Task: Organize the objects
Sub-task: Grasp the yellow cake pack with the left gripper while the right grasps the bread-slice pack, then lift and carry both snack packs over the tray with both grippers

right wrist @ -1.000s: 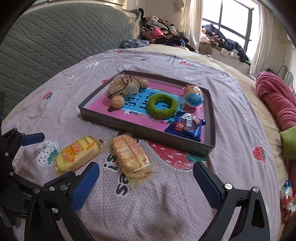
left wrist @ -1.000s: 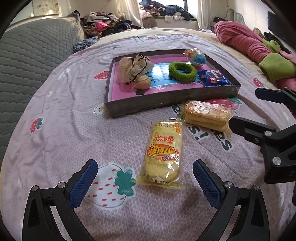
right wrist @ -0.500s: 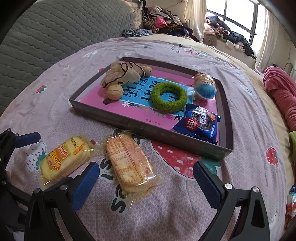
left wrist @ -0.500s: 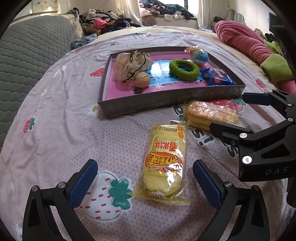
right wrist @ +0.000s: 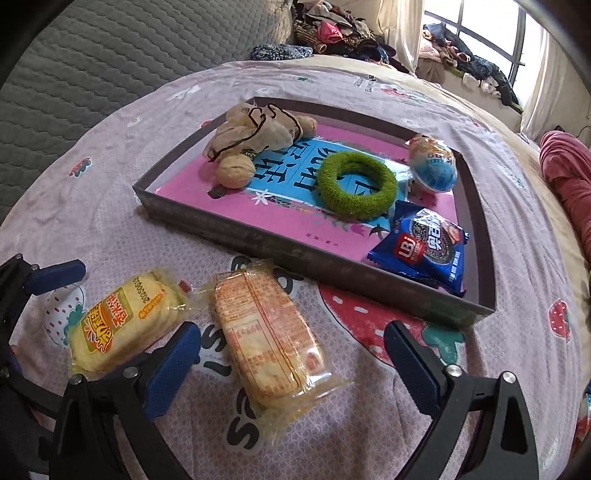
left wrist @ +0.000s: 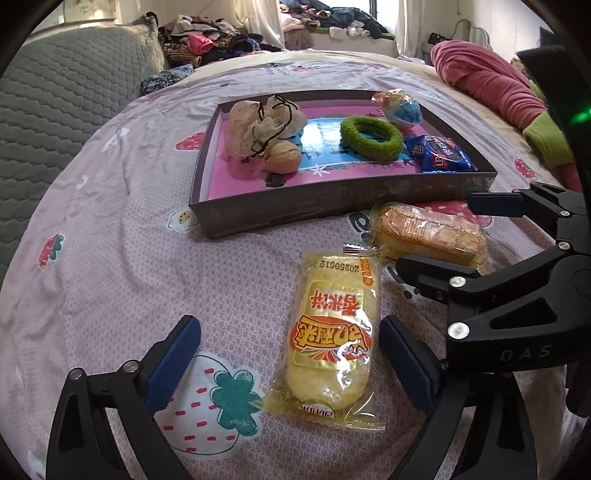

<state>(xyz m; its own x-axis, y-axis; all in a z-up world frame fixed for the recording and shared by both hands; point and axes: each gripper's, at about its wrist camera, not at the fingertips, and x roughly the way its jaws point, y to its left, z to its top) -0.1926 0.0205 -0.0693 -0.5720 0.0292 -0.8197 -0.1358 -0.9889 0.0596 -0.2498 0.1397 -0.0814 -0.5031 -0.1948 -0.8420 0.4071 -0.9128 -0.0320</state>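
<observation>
- Both grippers are closing in on the snacks, compared with a second ago;
- dark shallow cardboard tray (right wrist: 295, 254) is awaiting them;
- left gripper (left wrist: 290, 363), spread, is straddling the yellow rice-cracker packet (left wrist: 332, 332);
- right gripper (right wrist: 291, 363), spread, is flanking the orange biscuit packet (right wrist: 266, 336); pinching seems next.

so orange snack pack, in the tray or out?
Out. The orange snack pack lies on the bedsheet before the tray, between the right gripper's open jaws.

Grey quilted headboard (left wrist: 55, 96) at left. Clothes pile (right wrist: 332, 33) near window (right wrist: 476, 40). Pink blanket (left wrist: 487, 81), possibly a rolled duvet, at right.
</observation>
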